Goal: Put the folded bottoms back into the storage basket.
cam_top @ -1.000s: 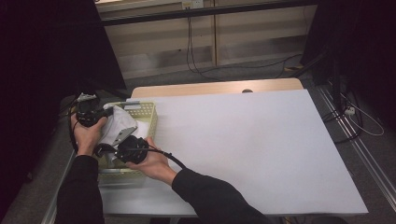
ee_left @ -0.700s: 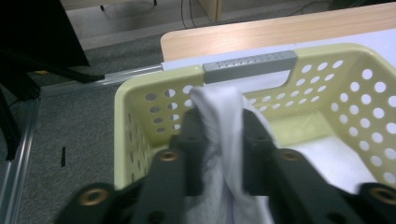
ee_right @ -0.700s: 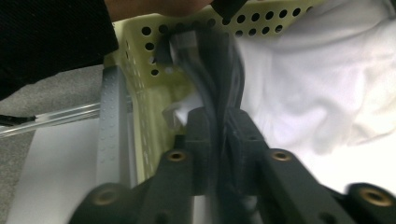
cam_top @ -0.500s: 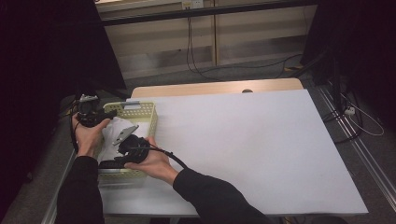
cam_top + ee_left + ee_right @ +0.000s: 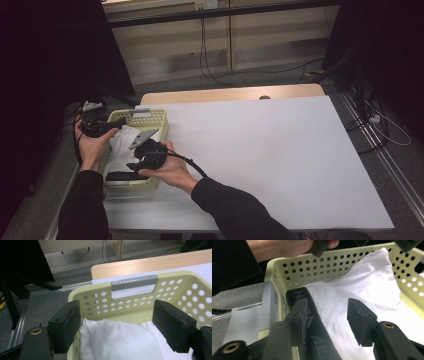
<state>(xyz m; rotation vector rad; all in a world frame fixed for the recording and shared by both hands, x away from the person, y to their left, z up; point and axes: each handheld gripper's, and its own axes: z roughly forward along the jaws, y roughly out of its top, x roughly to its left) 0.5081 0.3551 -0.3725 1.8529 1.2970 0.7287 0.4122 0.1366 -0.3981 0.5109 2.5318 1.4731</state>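
A pale yellow perforated basket (image 5: 146, 116) stands at the table's left edge. In it lie a white cloth (image 5: 122, 145) and a black band with grey lettering (image 5: 119, 176). My left gripper (image 5: 112, 127) hovers at the basket's left rim. In the left gripper view it (image 5: 118, 326) is open above the white cloth (image 5: 117, 342), facing the basket's grey handle (image 5: 134, 282). My right gripper (image 5: 134, 161) is over the basket's near half. It (image 5: 328, 312) is open, one jaw resting against the black band (image 5: 312, 322), the white cloth (image 5: 352, 287) between and beyond the jaws.
The white tabletop (image 5: 260, 150) stretches wide to the right of the basket, with a wooden strip (image 5: 230, 95) along its far edge. Cables (image 5: 210, 65) run over the floor behind. A metal rail (image 5: 17, 322) lies on the floor left of the table.
The white cloth, bunched high between the grippers a second ago, now lies lower and flatter in the basket. Both hands have stayed nearly in place.
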